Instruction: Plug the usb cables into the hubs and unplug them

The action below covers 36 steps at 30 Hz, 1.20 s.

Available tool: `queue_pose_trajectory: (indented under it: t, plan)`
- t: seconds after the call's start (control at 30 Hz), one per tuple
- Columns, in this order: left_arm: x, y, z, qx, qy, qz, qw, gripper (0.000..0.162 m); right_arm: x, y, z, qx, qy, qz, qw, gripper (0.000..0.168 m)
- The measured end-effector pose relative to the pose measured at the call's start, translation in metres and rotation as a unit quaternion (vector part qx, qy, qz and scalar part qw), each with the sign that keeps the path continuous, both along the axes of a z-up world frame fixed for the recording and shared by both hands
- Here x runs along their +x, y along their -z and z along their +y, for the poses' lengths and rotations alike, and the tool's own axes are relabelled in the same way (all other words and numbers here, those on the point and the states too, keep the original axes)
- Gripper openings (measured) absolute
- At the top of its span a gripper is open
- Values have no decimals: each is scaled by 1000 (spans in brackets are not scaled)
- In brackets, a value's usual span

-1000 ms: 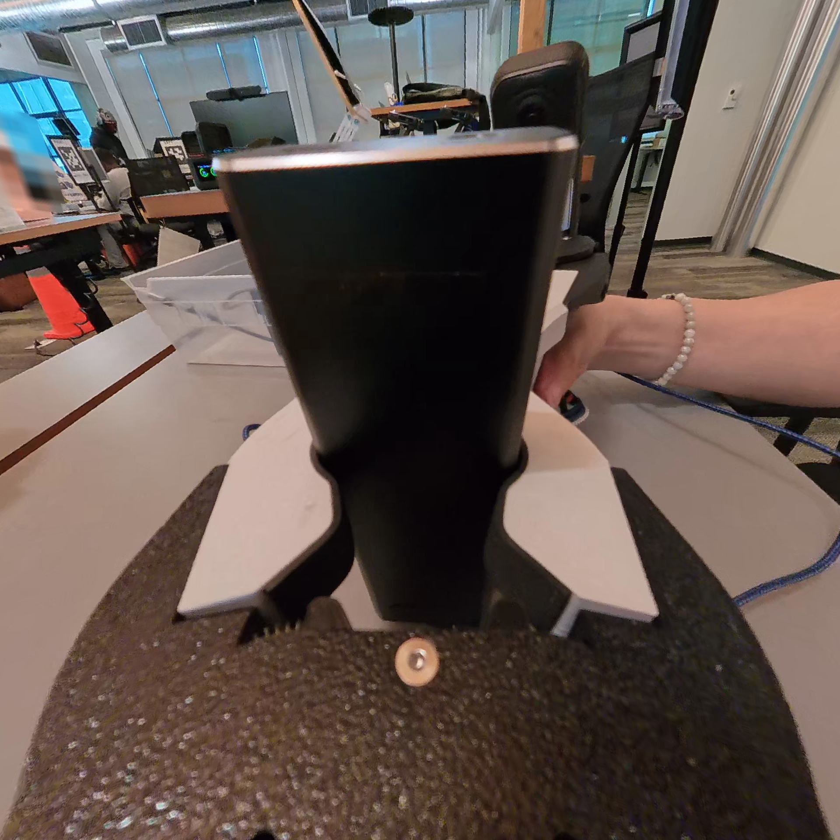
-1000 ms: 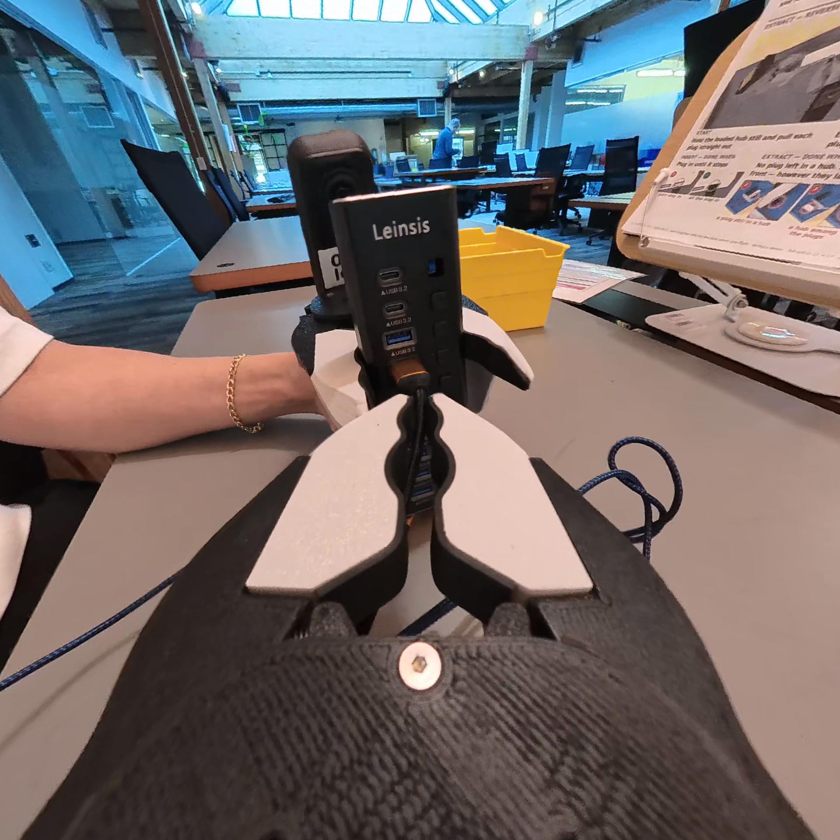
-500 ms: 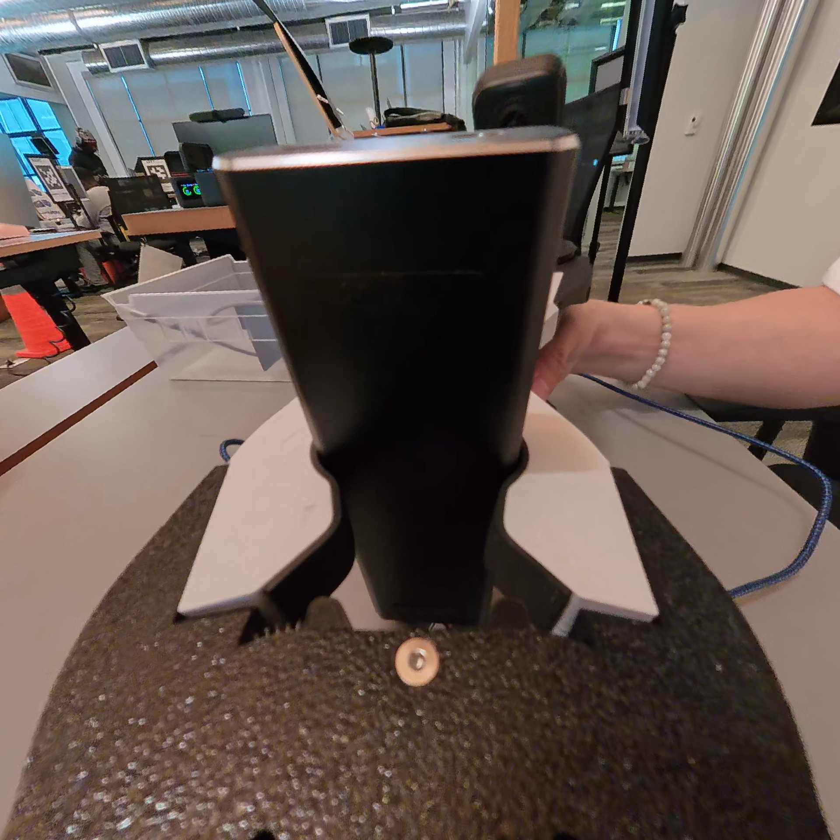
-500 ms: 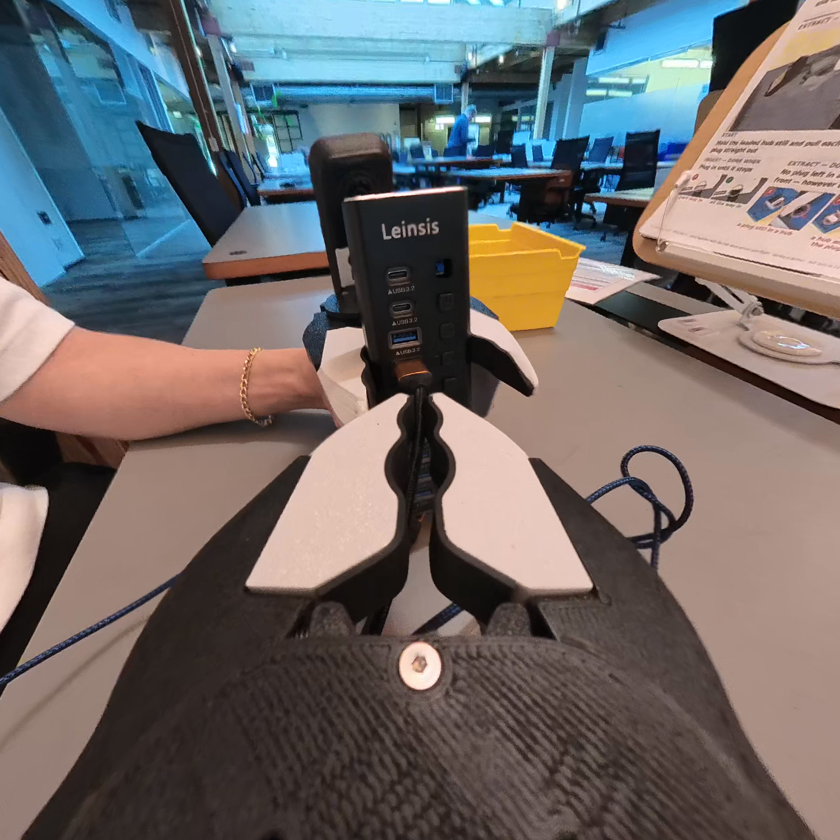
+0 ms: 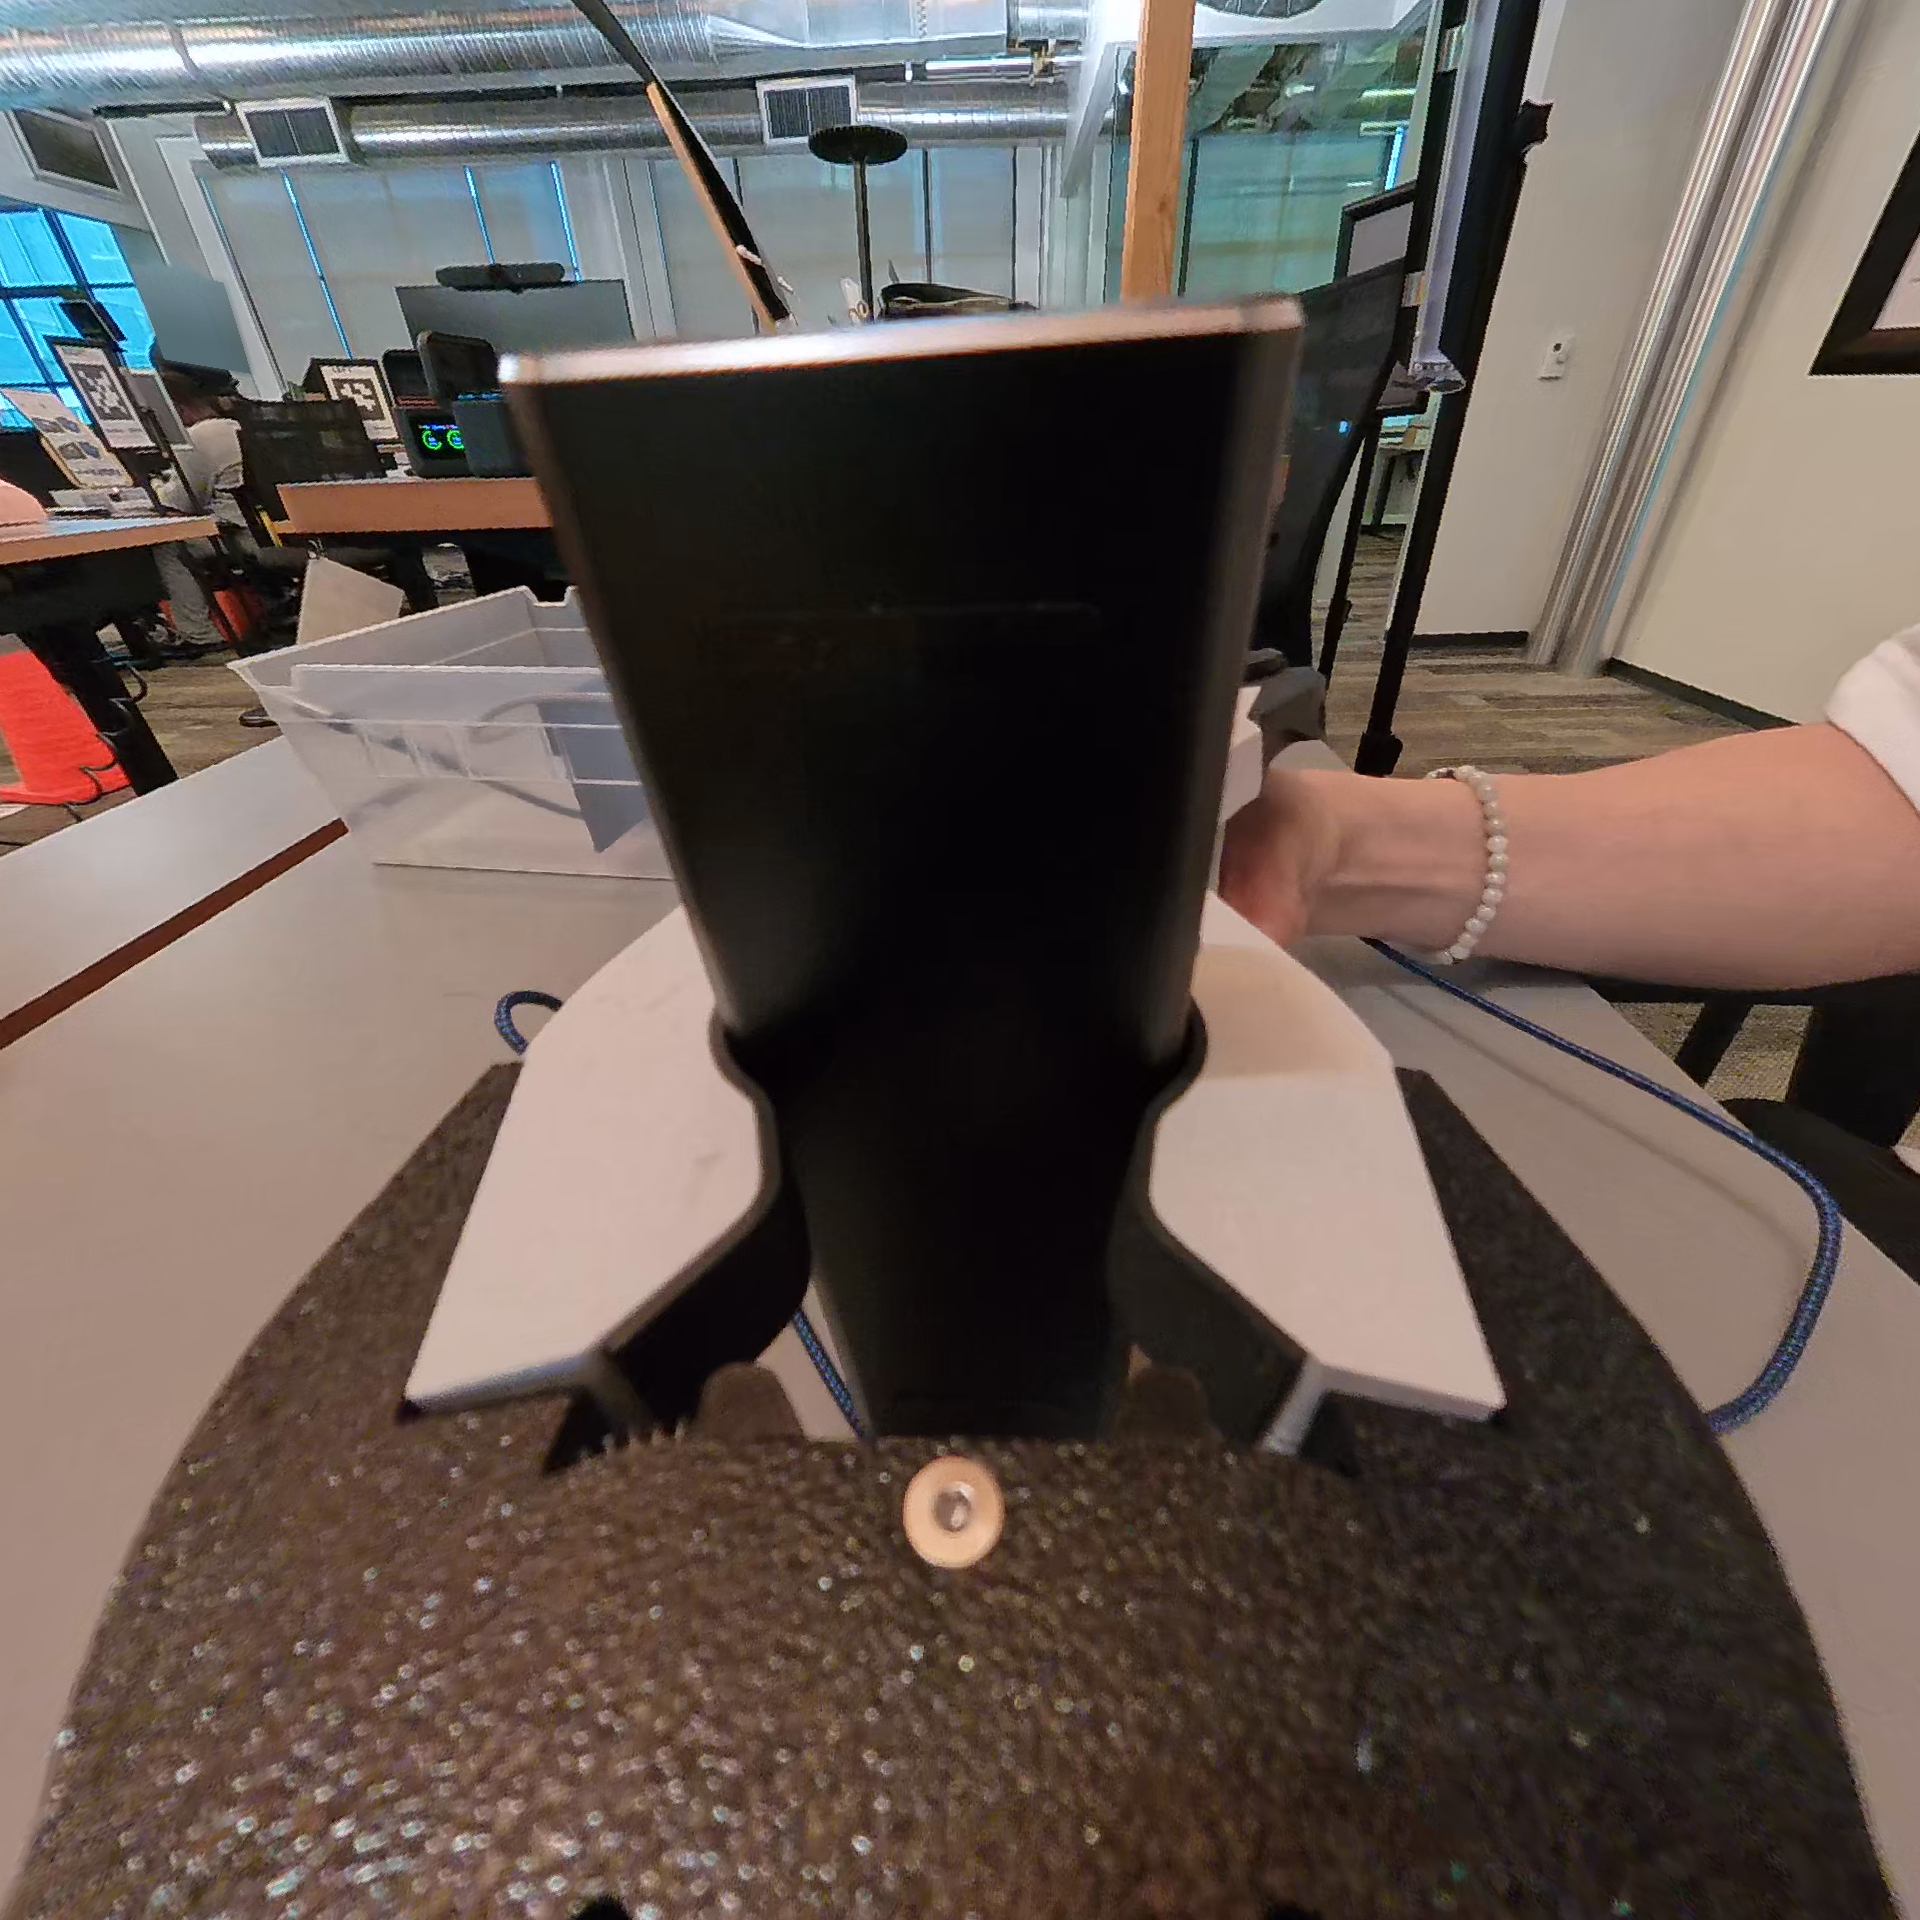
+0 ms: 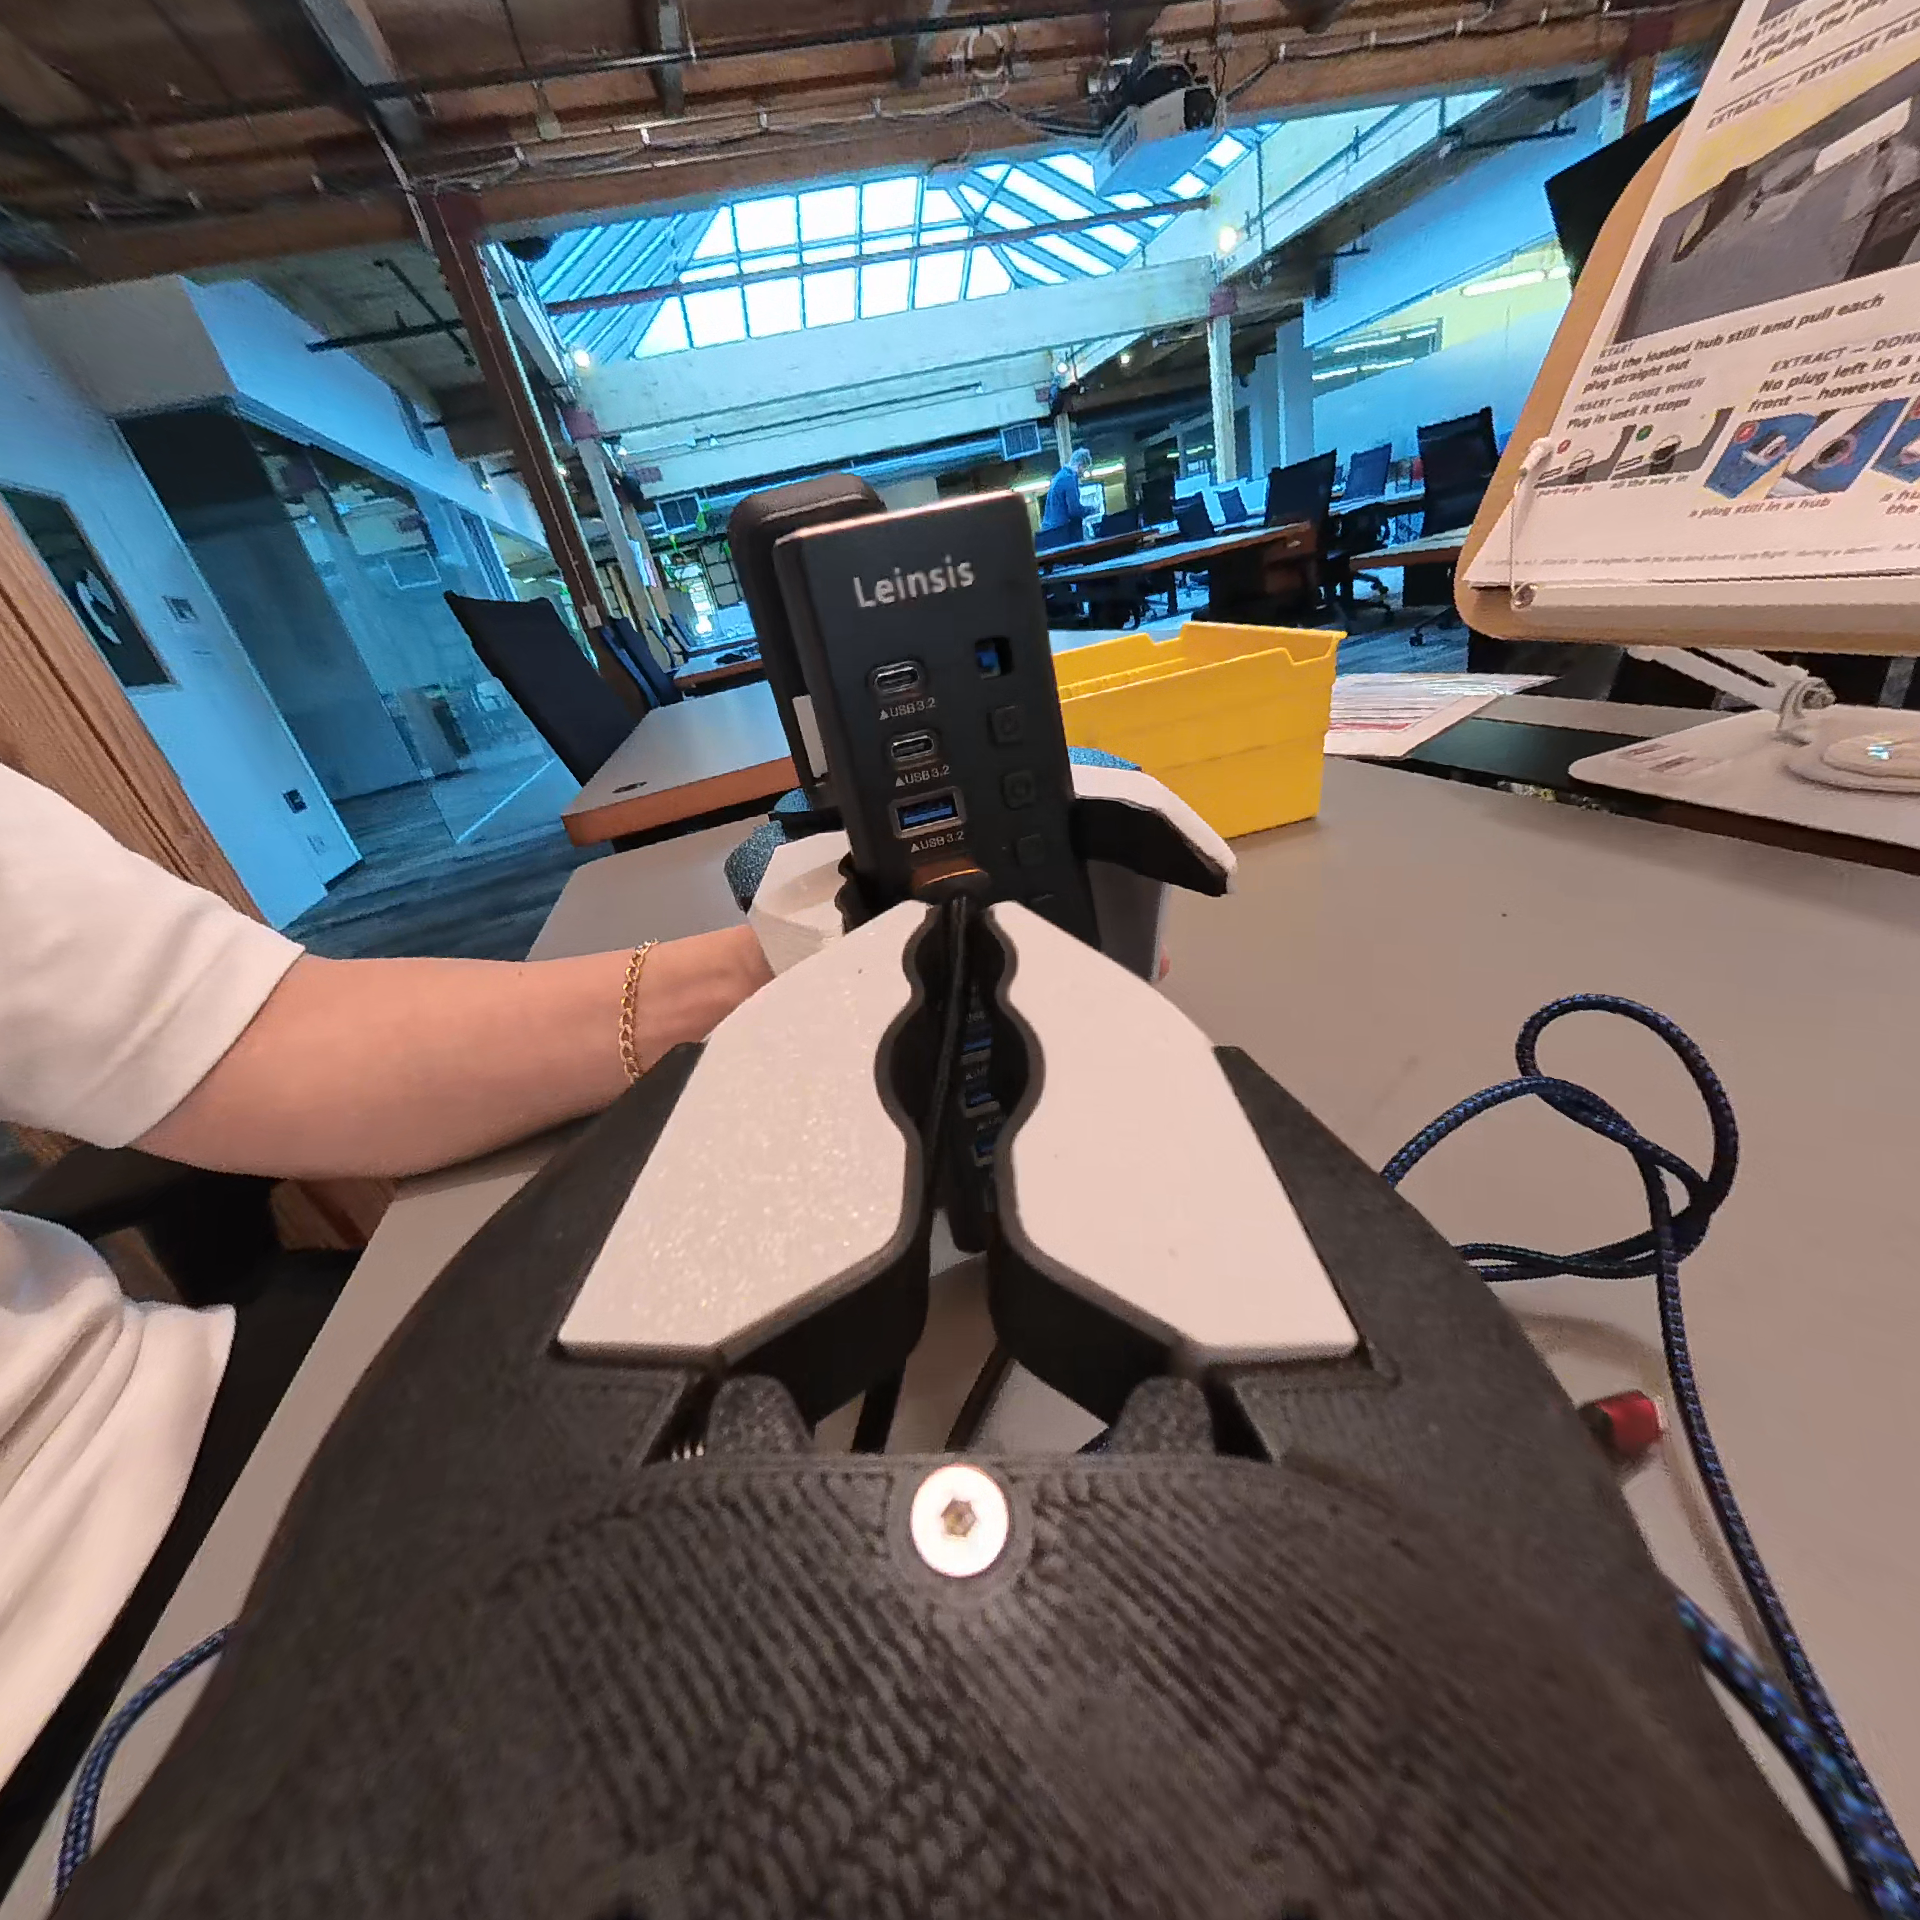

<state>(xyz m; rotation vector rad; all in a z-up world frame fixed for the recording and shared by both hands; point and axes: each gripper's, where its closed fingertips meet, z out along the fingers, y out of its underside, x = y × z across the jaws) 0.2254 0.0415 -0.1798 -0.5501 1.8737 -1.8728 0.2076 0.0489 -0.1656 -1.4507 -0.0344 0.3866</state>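
My left gripper (image 5: 956, 1013) is shut on the lower part of a black USB hub (image 5: 914, 727) and holds it upright; I see only its plain back here. In the right wrist view the hub's port face (image 6: 935, 707) faces me, held by the left gripper (image 6: 1153, 831). My right gripper (image 6: 951, 914) is shut on a thin black USB cable just behind its copper-collared plug (image 6: 945, 881). The plug sits in the hub port just below the blue one. The lower ports are hidden behind my fingers.
A blue braided cable (image 6: 1662, 1174) loops on the grey table (image 6: 1455, 987) at right, with a red-tipped plug (image 6: 1621, 1418) near it. A yellow bin (image 6: 1195, 717) and an instruction board (image 6: 1714, 364) stand behind. A clear bin (image 5: 447, 727) is at the far left. The person's arm (image 5: 1558, 862) reaches in. Left and right tips are no more than a few centimetres apart.
Both grippers have shifted together with the hub and plug, and the right wrist view has tilted upward. The plug stays at the same port and both grips are unchanged.
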Motion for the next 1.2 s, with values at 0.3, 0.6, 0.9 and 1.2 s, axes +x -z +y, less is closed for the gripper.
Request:
queue_pose_trajectory:
  t: [0.3, 0.6, 0.9, 1.2]
  plan:
    - [1, -2, 3, -13, -4, 4, 1000, 71, 1, -3, 3, 17, 10, 17, 1000, 5]
    - [3, -5, 5, -44, 1, 25, 999, 71, 4, -7, 6, 40, 23, 46, 998, 5]
    - [7, 0, 6, -35, -15, 46, 998, 72, 8, -6, 7, 36, 46, 40, 997, 5]
    - [11, 5, 8, -7, -41, 44, 998, 72, 11, -5, 8, 29, 53, 32, 998, 5]
